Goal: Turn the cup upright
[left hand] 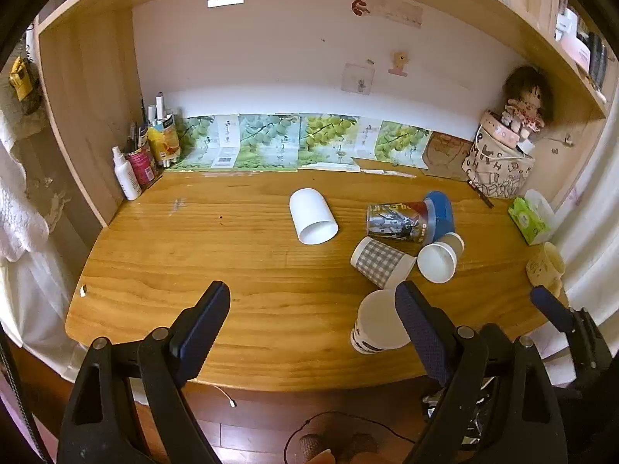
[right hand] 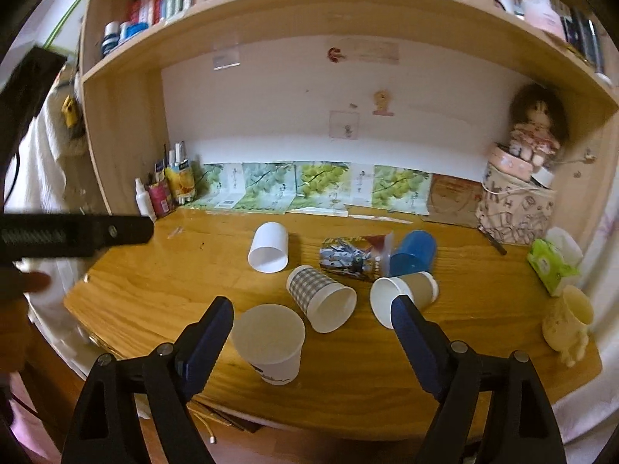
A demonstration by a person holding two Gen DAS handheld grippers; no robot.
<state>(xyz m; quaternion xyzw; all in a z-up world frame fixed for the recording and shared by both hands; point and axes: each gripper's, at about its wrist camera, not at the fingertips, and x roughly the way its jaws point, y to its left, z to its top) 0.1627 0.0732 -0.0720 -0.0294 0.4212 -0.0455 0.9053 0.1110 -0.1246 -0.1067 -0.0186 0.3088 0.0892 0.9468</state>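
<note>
Several cups lie on their sides on the wooden desk (left hand: 193,255): a white cup (left hand: 312,216) (right hand: 269,247), a checked cup (left hand: 381,262) (right hand: 321,297), a printed cup (left hand: 398,221) (right hand: 350,257), a blue cup (left hand: 443,212) (right hand: 414,257) and a brown paper cup (left hand: 441,257) (right hand: 402,295). A white cup with a dark logo (left hand: 377,323) (right hand: 271,342) stands upright near the front edge. My left gripper (left hand: 313,301) is open and empty above the front edge. My right gripper (right hand: 311,315) is open and empty, just behind the upright cup.
A cream mug (right hand: 568,321) and a green tissue pack (right hand: 551,263) stand at the right. A doll on a patterned bag (right hand: 514,205) sits back right. Bottles and pens (right hand: 162,189) stand back left. Leaflets (right hand: 301,189) line the back wall.
</note>
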